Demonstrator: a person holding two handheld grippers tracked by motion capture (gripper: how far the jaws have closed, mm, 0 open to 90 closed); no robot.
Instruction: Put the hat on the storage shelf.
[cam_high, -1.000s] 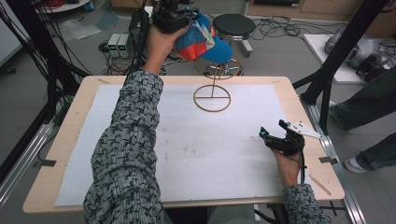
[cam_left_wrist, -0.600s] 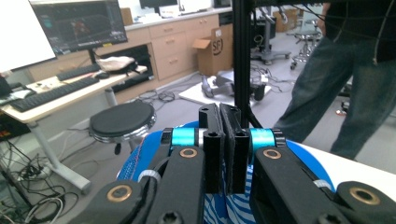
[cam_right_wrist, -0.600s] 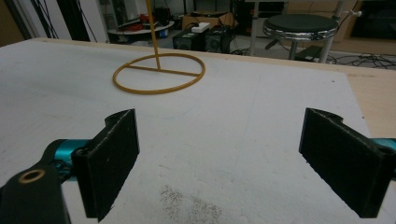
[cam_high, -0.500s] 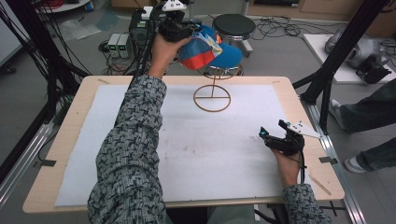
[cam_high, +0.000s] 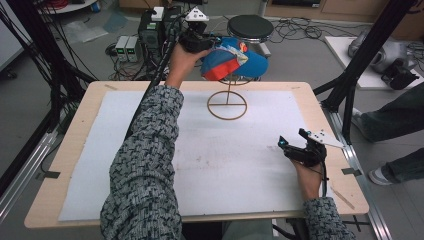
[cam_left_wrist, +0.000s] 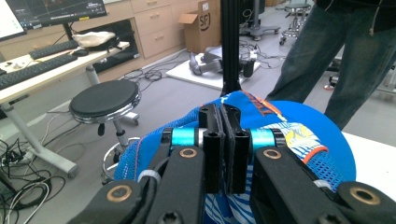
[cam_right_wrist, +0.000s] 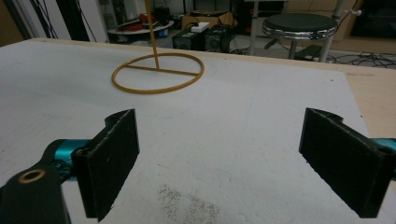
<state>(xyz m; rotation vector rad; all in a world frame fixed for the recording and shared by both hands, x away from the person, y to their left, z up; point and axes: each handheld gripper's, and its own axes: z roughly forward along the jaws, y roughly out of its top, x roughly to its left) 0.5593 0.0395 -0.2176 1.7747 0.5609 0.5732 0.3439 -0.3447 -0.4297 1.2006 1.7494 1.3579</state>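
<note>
Nearest the person, the right gripper (cam_high: 300, 145) rests low over the white sheet (cam_high: 150, 150) near the right edge of the desk (cam_high: 80, 115), held by the right hand (cam_high: 306, 175). Its jaws stand wide apart with nothing between them; in the right gripper view the bare sheet lies between the two black pads (cam_right_wrist: 112, 158), with a faint grey smudge (cam_right_wrist: 187, 200) on it just ahead.

Farther across the sheet, toward the far middle of the desk, sits a thin yellow wire stand (cam_high: 227, 102): a flat ring with a crossbar lying on the sheet and an upright stem rising from it. The same ring shows beyond the open jaws in the right gripper view (cam_right_wrist: 158, 72).

Beyond and above the ring, the left arm in a patterned sleeve (cam_high: 145, 165) reaches out over the far edge of the desk. The left gripper (cam_high: 197, 42) is raised there, its jaws pressed together on the fabric of a blue cap (cam_high: 232, 62) with an orange-red underside and white-and-blue patterned panels. The cap is at the top of the stem, well above the desk; whether it touches the stem cannot be told. In the left gripper view the jaws pinch the blue mesh cloth (cam_left_wrist: 280, 140).

Past the desk stands a black round stool (cam_high: 250, 27) on the floor, among cables and boxes.
</note>
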